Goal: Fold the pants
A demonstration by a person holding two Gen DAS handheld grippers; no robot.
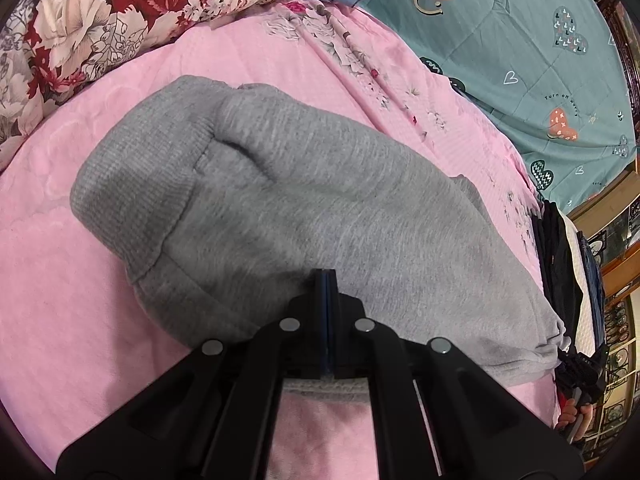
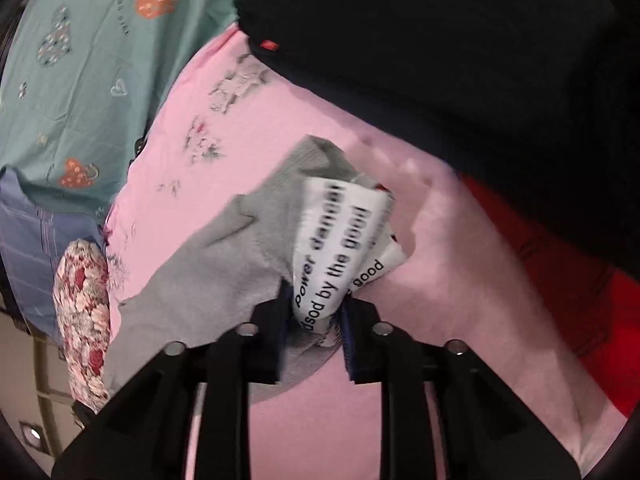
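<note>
The grey knit sweatpants (image 1: pixel 304 208) lie spread on the pink bedsheet (image 1: pixel 60 312), ribbed band to the left of the left wrist view. The left gripper (image 1: pixel 325 280) has its jaws pressed together at the near edge of the cloth; whether fabric is caught between them cannot be told. The right gripper (image 2: pixel 316 312) is part-way open, clamped on a bunch of grey cloth and its white printed label (image 2: pixel 340 240). Judgement: a fold is in progress, both ends gripped or about to be. The next move calls for carrying the held end across evenly. A black folded garment (image 2: pixel 440 40) lies near, beside a teal heart-print quilt (image 1: pixel 500 28).
</note>
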